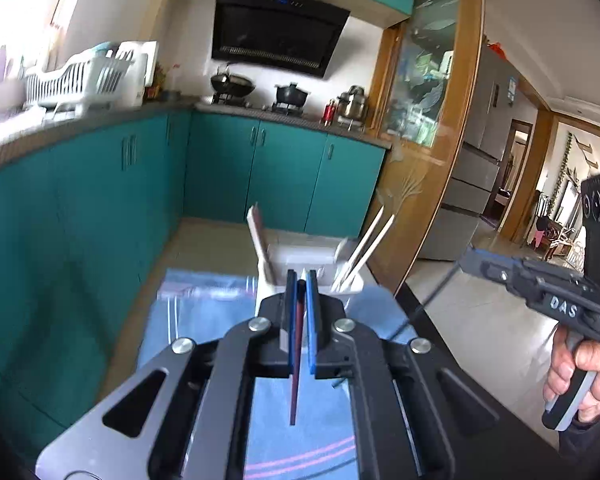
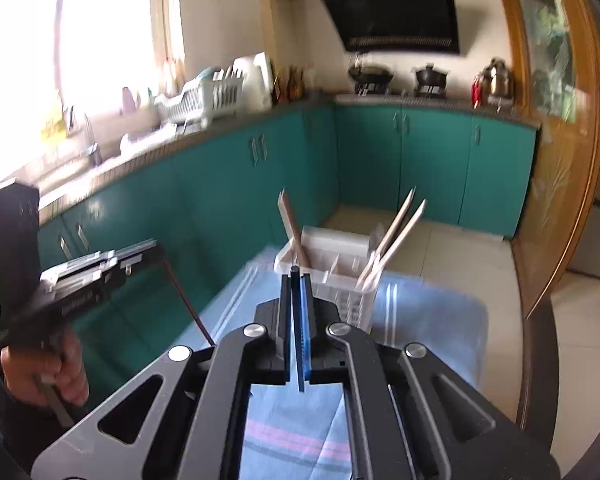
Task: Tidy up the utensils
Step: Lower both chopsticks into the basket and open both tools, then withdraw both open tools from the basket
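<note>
My left gripper (image 1: 301, 280) is shut on a dark red chopstick (image 1: 296, 360) that runs back between its blue pads. In the right wrist view that chopstick (image 2: 188, 304) slants down from the left gripper (image 2: 158, 248). My right gripper (image 2: 296, 276) is shut on a dark chopstick (image 2: 301, 360) whose blunt end pokes out past the fingertips. From the left wrist view, this one (image 1: 428, 304) shows as a thin dark line under the right gripper (image 1: 470, 258). Ahead of both stands a white utensil caddy (image 2: 336, 276) (image 1: 300, 258) holding a wooden spatula (image 2: 292, 224) and pale chopsticks (image 2: 396, 232).
The caddy stands on a blue striped cloth (image 2: 428, 320) on a dark round table (image 2: 540, 360). Beyond are teal cabinets (image 1: 220, 168), a counter with a white dish rack (image 1: 76, 76), a stove with pots (image 1: 236, 88), and a wooden glass door (image 1: 424, 120) at right.
</note>
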Tool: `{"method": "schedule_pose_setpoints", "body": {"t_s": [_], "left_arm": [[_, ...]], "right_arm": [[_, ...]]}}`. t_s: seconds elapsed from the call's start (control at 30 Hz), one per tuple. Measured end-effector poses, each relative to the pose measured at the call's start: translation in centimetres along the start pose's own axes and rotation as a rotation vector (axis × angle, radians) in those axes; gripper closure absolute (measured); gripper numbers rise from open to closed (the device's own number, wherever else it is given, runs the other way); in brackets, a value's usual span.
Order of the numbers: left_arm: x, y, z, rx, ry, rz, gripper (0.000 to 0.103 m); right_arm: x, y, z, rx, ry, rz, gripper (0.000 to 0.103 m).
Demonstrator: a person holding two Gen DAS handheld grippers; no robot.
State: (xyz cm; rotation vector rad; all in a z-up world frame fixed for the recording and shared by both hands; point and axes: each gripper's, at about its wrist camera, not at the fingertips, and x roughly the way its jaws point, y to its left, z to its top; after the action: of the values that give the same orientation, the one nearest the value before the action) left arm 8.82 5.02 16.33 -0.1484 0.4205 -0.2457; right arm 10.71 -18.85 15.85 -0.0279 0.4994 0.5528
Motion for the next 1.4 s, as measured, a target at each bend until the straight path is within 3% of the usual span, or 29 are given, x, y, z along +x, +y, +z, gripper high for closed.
{"method": "schedule_pose_setpoints", "body": {"t_s": [0.33,0.43,0.6,0.8,1.07,1.13,1.17,1.2,1.23,1.27,1.4], "left_arm": [[0.4,-2.7,12.7,0.07,-0.079,0.01,0.099],[2.0,-3.1,16.0,0.076,-0.08,0.031,0.099],[5.5,-3.1,18.4,0.064,-0.066,0.051,0.099],[10.0,-2.4,16.3,0.056,-0.017,0.076,0.099],[15.9,-0.1,9.4,0.028,0.115,0.097,0.098],[17.1,0.7,7.1,0.027,0.157,0.11,0.096],[17.4,1.0,6.3,0.026,0.172,0.11,0.079],[17.6,1.5,5.3,0.026,0.187,0.12,0.045],[17.0,1.9,4.4,0.024,0.18,0.148,0.03],[16.0,2.1,3.6,0.019,0.155,0.155,0.021],[9.3,1.6,-0.3,0.037,0.055,0.133,0.007]], "right_arm": [[-2.0,-1.9,12.3,0.014,-0.125,-0.078,0.099],[-1.5,-2.1,14.2,0.005,-0.131,-0.104,0.099],[0.1,-3.1,16.0,0.023,-0.134,-0.128,0.099],[4.2,-4.9,14.7,0.065,-0.097,-0.127,0.099],[10.1,-6.4,10.0,0.101,0.008,-0.109,0.099],[11.6,-6.7,8.6,0.106,0.07,-0.097,0.098],[12.0,-6.7,8.1,0.102,0.091,-0.1,0.093],[12.3,-6.6,7.5,0.096,0.103,-0.108,0.069],[12.2,-6.5,6.7,0.088,0.105,-0.134,0.052],[11.7,-6.5,6.1,0.089,0.089,-0.159,0.031],[5.5,-5.4,2.9,0.108,-0.097,-0.21,0.005]]}}
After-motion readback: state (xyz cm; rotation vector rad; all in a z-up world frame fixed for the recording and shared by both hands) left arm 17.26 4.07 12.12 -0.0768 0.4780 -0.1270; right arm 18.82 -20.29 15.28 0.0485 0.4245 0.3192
